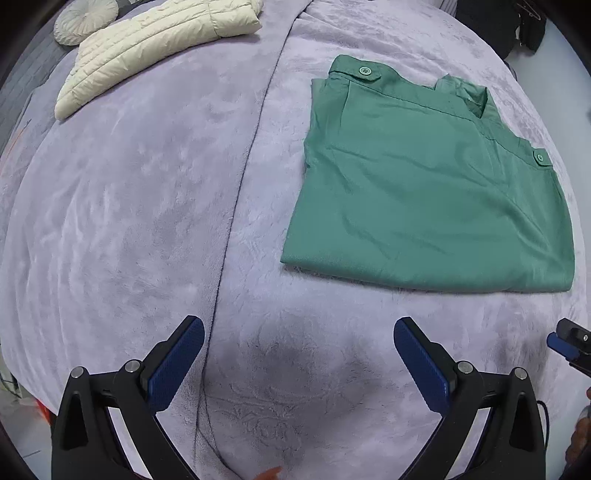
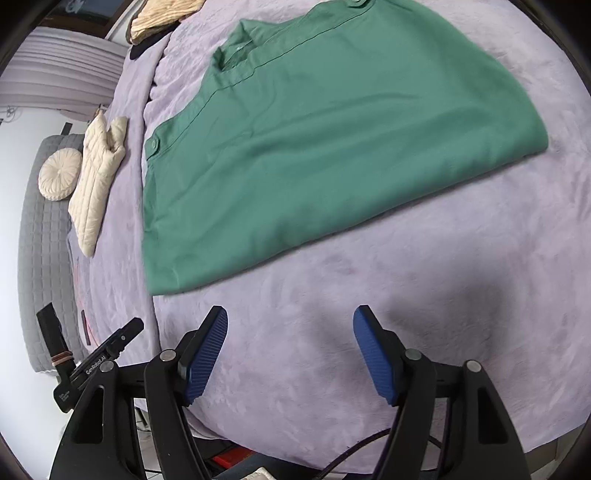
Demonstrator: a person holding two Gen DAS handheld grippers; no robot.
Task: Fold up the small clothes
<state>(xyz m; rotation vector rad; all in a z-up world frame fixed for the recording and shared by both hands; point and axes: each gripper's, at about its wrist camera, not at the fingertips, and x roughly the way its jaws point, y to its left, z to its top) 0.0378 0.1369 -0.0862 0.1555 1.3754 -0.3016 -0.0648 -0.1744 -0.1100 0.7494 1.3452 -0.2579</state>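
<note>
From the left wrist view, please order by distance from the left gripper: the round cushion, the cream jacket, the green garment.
Measured from the left gripper:
1. Green garment, ahead, to the right.
2. Cream jacket, far ahead, to the left.
3. Round cushion, just beyond the jacket, top left corner.

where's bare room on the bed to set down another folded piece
Widest bare patch: the lilac plush blanket between the cream quilted jacket and the folded green garment. A narrower strip runs between the green garment's near edge and both open grippers. Crowded: the far corner by the round cream cushion.

Folded garment on the blanket, quilted jacket well apart beyond.
</note>
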